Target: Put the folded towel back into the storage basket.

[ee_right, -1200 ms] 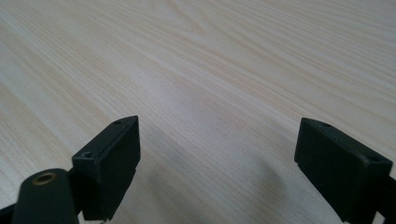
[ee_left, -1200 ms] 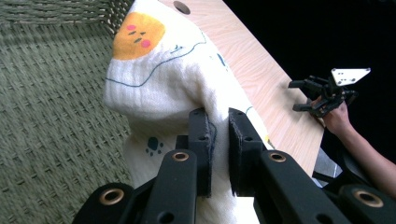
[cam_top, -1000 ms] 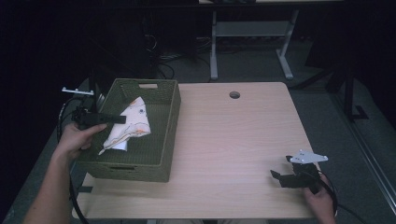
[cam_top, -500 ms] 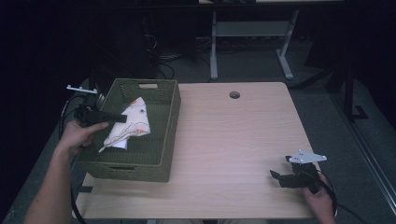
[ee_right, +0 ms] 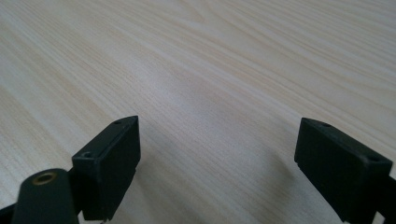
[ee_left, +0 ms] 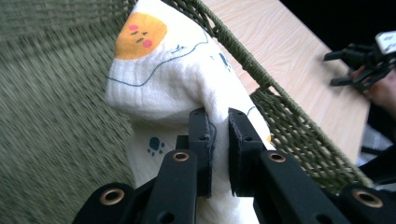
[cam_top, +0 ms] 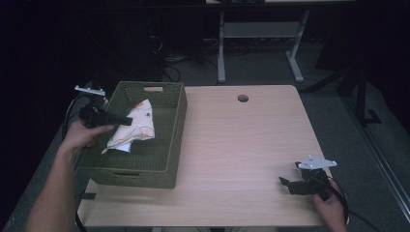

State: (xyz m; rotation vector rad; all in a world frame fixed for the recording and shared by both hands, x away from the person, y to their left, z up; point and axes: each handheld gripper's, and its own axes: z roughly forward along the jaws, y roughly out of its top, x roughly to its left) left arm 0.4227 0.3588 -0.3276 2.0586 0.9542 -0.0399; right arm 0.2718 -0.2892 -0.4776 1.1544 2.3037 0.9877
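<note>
Pinching a white printed cloth [ee_left: 159,88] over the green basket [cam_top: 159,159], left claw [ee_left: 219,140], print seemingly wordless, right claw [ee_right: 215,163] wide.

No readable words, letters, numbers, labels or brand marks appear anywhere in these views. The only printed marks are pictures on the white cloth [ee_left: 159,88] at the centre of the left gripper view: an orange blob with a simple drawn face and two pink cheeks near the top of the frame, thin dark blue curved lines crossing the fabric, and a small dark blue paw-print shape lower down at centre left. In the high view the same cloth [cam_top: 133,128] shows these marks as small coloured specks, too small to make out.
</note>
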